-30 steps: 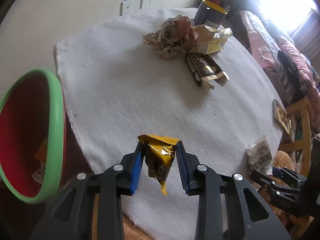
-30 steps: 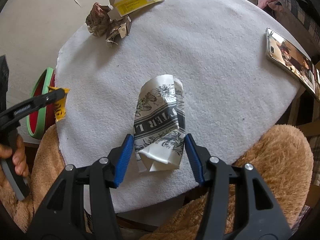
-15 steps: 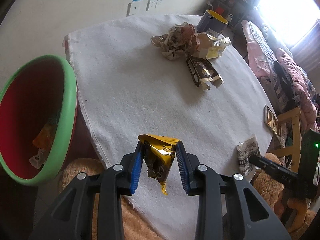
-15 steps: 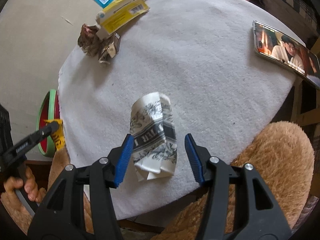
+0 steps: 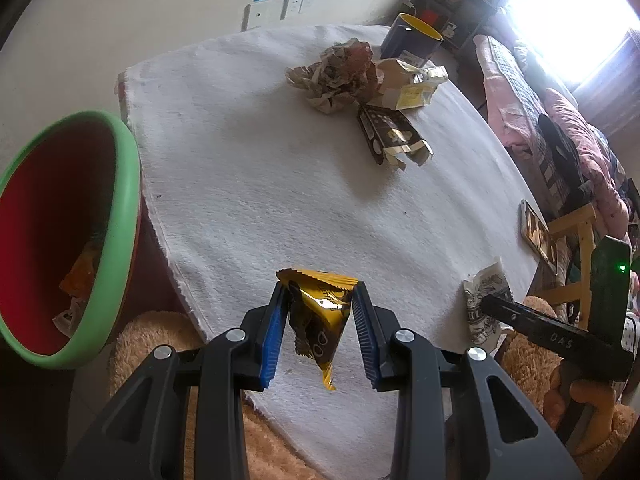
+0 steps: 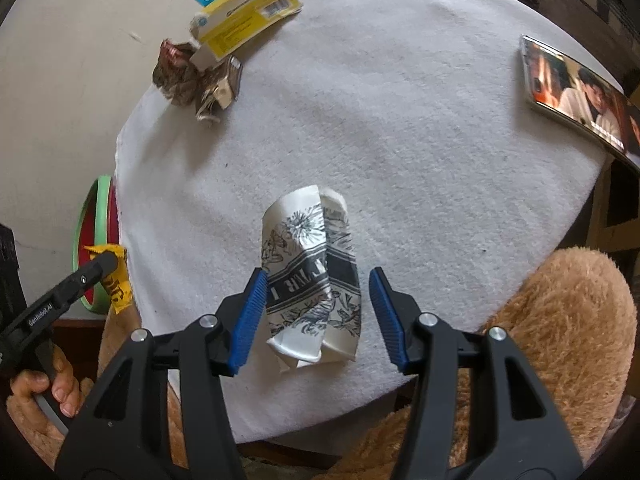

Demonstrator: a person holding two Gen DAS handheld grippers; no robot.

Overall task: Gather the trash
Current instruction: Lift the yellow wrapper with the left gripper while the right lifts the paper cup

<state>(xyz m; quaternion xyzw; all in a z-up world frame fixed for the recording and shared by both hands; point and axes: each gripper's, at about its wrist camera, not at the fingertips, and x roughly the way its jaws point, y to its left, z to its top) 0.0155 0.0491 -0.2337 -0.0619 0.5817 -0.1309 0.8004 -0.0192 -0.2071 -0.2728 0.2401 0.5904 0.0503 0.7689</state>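
Note:
My left gripper (image 5: 319, 296) is shut on a yellow and black snack wrapper (image 5: 320, 316), held over the near edge of the white-clothed round table (image 5: 260, 180). The red bin with a green rim (image 5: 120, 200) stands just left of it, with scraps inside. My right gripper (image 6: 317, 276) straddles a crumpled white paper with black print (image 6: 308, 264) that lies on the cloth. Its jaws are closing: the left pad (image 6: 250, 312) is at the paper's side, while a gap remains at the right pad. That paper (image 5: 486, 284) also appears in the left wrist view.
At the table's far side lie a crumpled brown paper ball (image 5: 340, 72), a torn yellow carton (image 5: 408, 88) and a dark flattened box (image 5: 392, 136), with a dark mug (image 5: 412, 40) behind. A phone (image 6: 572, 96) lies near the right edge. Tan plush fabric (image 6: 560, 320) lies below the table's edge.
The right jaws have narrowed around the printed paper. The left gripper still holds the yellow wrapper; its view has shifted to show more of the bin's inside and the table's near edge.

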